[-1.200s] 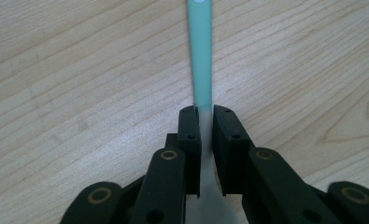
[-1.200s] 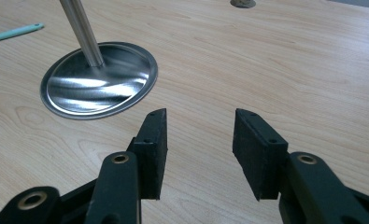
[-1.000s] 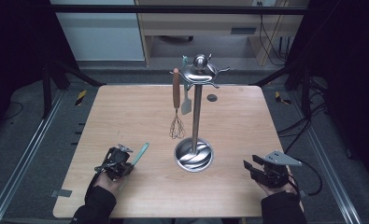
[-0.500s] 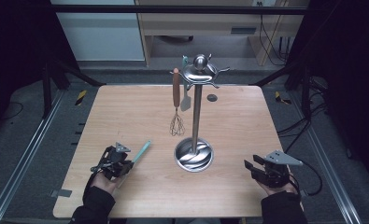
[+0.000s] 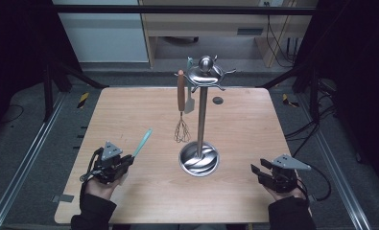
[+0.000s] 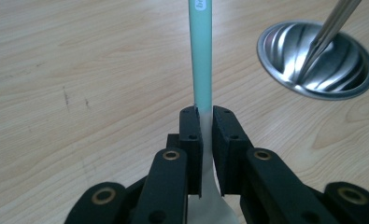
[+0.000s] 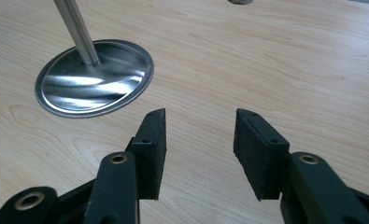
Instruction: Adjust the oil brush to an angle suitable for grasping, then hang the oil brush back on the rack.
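Observation:
A steel utensil stand (image 5: 200,115) with a round base (image 5: 199,158) rises from the middle of the wooden table (image 5: 244,120). A whisk with a wooden handle (image 5: 180,108) and a small grey spatula (image 5: 190,98) hang from its hooks. My left gripper (image 5: 125,161) is at the front left, shut on a utensil with a teal handle (image 5: 142,143) that points up and away; in the left gripper view the teal handle (image 6: 202,56) runs out between the pads (image 6: 191,135). My right gripper (image 5: 256,171) is at the front right, open and holding nothing (image 7: 200,140).
A small dark round spot (image 5: 218,100) lies on the table behind the stand. The stand's base (image 7: 94,77) is left of my right gripper. Metal rails run along both sides of the table, and cabinets stand beyond its far edge.
My left gripper has shifted slightly with the teal-handled utensil, whose handle now tilts a little more to the right. The right gripper has stayed put.

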